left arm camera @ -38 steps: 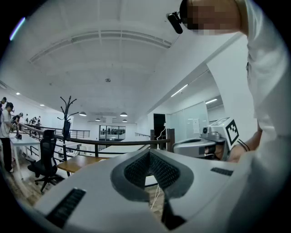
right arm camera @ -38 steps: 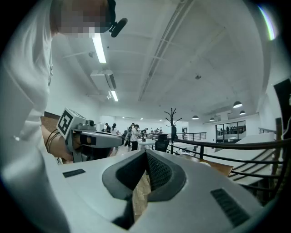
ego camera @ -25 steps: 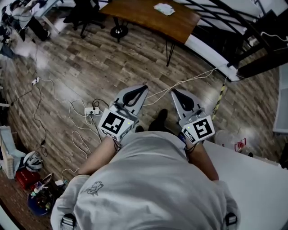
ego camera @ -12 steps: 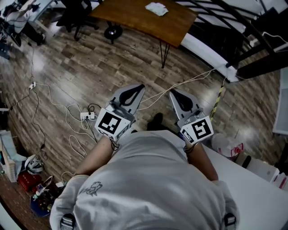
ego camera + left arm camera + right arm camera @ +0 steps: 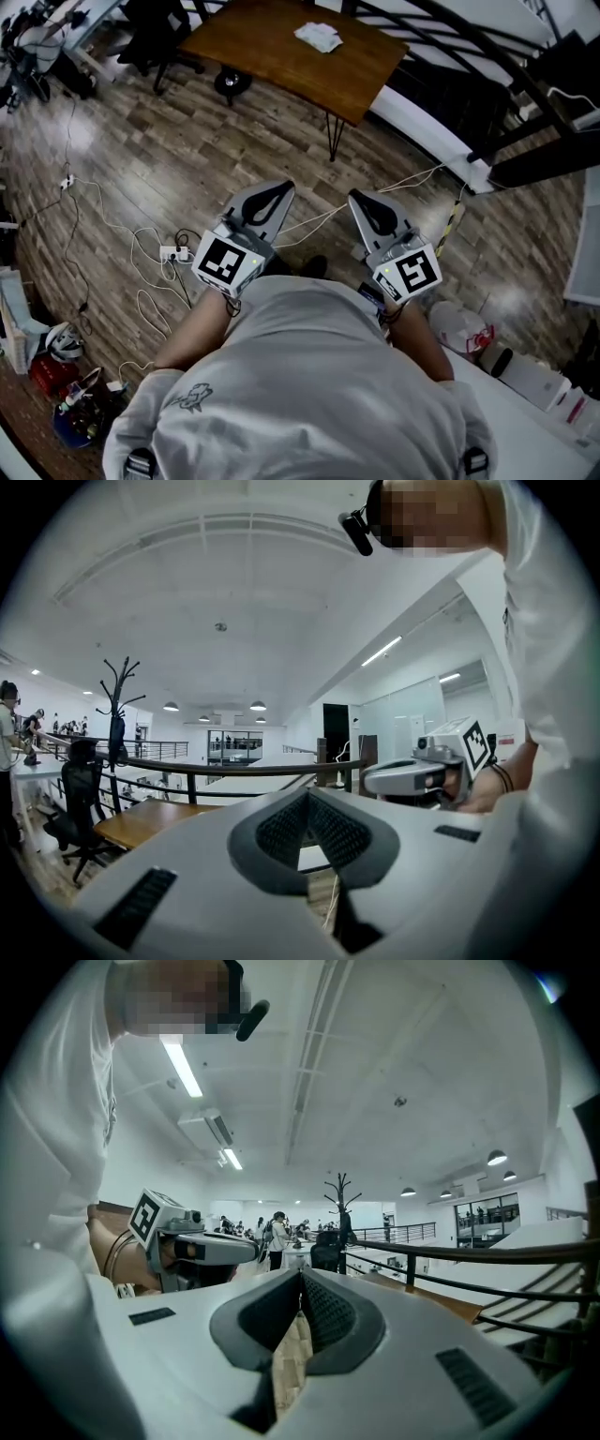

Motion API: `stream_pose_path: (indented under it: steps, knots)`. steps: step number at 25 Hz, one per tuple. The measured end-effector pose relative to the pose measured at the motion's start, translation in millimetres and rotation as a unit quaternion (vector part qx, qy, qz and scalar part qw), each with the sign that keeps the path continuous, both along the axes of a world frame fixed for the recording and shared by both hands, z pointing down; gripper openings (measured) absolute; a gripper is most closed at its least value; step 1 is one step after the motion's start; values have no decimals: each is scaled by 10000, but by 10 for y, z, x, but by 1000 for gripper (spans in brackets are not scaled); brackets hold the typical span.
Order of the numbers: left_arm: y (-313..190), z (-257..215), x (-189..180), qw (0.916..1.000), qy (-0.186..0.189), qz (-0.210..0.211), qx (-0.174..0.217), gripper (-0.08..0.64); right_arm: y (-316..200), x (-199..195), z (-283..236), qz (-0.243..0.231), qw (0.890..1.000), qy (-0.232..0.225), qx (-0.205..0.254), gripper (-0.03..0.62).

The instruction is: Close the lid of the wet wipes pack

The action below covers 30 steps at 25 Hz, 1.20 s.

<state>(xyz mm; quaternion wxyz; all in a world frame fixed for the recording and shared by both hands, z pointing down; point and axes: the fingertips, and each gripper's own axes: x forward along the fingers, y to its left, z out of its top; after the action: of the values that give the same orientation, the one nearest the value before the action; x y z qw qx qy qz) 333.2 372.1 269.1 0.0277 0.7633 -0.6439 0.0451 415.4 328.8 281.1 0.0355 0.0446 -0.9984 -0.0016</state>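
At twelve o'clock, we are nearing the surface (image 5: 272, 56) carrying the wet wipes pack (image 5: 319, 36), left fingers (image 5: 270, 200) and right fingers (image 5: 371, 215) clenched empty, lid still unreached.

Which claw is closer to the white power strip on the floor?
Left. In the head view, the left claw is held above the floor, just right of the power strip. The right claw is farther right, beyond the left one.
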Motion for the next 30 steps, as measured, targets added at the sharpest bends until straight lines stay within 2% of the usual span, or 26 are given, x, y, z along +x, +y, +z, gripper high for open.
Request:
stream_pose_path:
  steps: [3, 8, 15, 30]
  knots:
    - [-95, 28, -87, 10000, 58, -63, -23, 14, -123, -104, 14, -13, 10000, 10, 29, 34]
    - [-230, 53, -231, 10000, 90, -28, -22, 14, -260, -264, 9, -1, 9998, -87, -191, 34]
    - [-431, -4, -559, 9999, 121, 41, 116, 14, -432, -561, -72, 80, 9999, -93, -105, 34]
    - [-711, -68, -1878, 9992, 112, 378, 33, 14, -736, -1997, -225, 283, 9995, 17, 143, 34]
